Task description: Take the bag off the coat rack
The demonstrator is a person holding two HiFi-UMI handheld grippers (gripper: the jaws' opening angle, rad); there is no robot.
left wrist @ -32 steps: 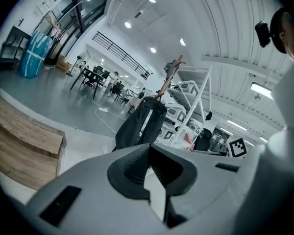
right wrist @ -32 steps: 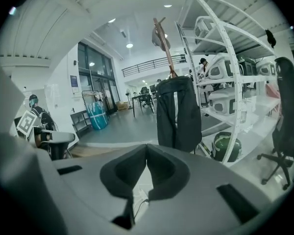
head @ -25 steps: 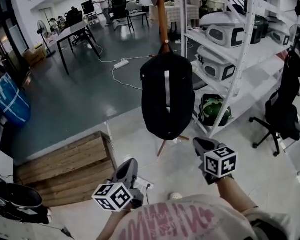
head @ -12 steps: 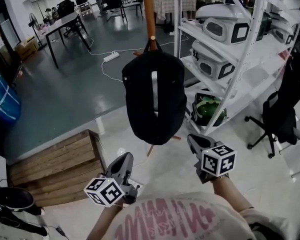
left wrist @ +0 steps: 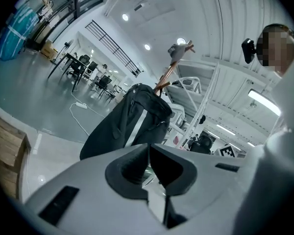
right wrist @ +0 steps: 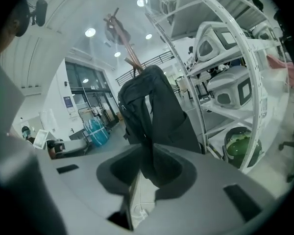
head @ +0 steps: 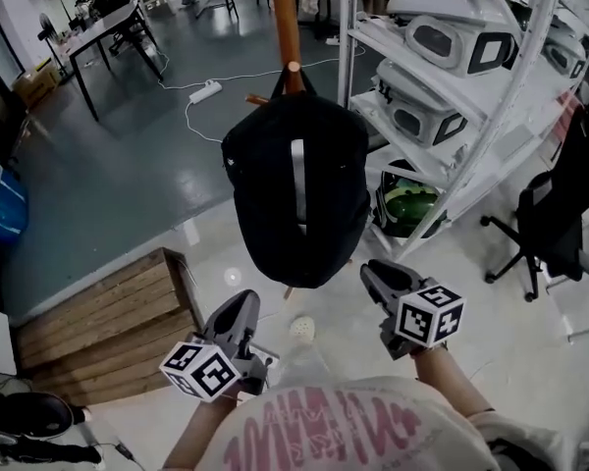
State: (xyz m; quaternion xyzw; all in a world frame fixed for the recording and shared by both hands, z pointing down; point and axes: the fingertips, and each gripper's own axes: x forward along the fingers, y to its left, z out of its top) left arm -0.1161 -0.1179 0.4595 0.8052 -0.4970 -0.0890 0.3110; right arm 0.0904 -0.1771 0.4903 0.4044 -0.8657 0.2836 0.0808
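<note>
A black bag (head: 294, 184) with a pale vertical stripe hangs by its top loop from a peg of the wooden coat rack (head: 286, 27). Both grippers are held low in front of it, apart from it. My left gripper (head: 243, 300) is shut and empty, just below the bag's lower left. My right gripper (head: 370, 268) is beside the bag's lower right edge; its jaws have just been opening and stand a narrow gap apart with nothing between them. In the left gripper view the bag (left wrist: 127, 126) lies beyond the shut jaws (left wrist: 149, 147). In the right gripper view the bag (right wrist: 157, 111) hangs straight ahead of the jaws (right wrist: 148, 146).
A white metal shelf (head: 510, 77) with white appliances stands close on the right, a green object (head: 407, 209) at its foot. A black office chair (head: 555, 214) is further right. A wooden platform (head: 108, 332) lies to the left. A small white ball (head: 301, 328) rests on the floor.
Both grippers have moved forward towards the bag, which now hangs nearer and larger in the head view. The bag still hangs on the rack.
</note>
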